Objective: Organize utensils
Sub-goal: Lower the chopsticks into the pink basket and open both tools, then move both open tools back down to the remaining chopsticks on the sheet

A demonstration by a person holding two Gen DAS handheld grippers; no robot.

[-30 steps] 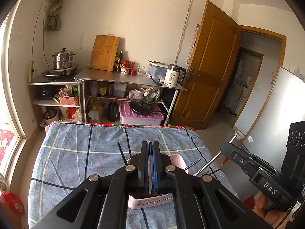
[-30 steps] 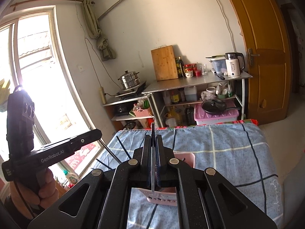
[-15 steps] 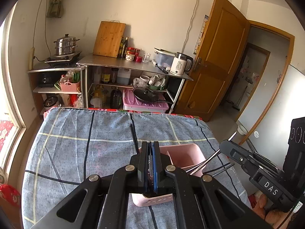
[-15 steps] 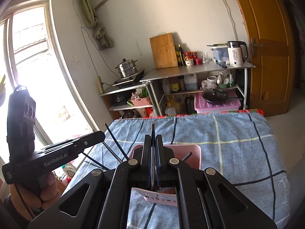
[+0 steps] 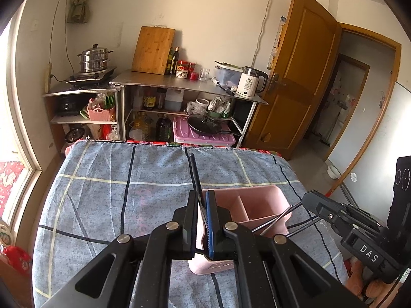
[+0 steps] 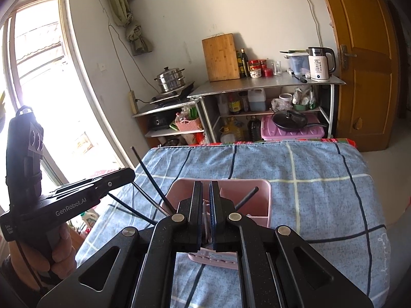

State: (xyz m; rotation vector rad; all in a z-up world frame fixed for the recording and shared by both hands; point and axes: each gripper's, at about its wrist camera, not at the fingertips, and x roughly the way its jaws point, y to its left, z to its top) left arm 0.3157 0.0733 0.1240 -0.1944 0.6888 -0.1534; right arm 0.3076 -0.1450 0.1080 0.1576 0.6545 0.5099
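left claw point(image 5: 204, 205) grips a black chopstick point(image 5: 194, 172) over the pink holder point(image 5: 259, 205) at lower centre; right claw point(image 6: 205, 192) slightly released, empty.

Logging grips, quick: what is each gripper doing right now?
Left gripper: shut on a black chopstick.
Right gripper: slightly open, holding nothing visible.

The holder point(image 6: 259, 192) stands on the table point(image 6: 321, 179) at lower centre of the frame, chopsticks point(image 6: 149, 177) leaning out at its left; shelves point(image 6: 267, 87) stand behind, upper centre.
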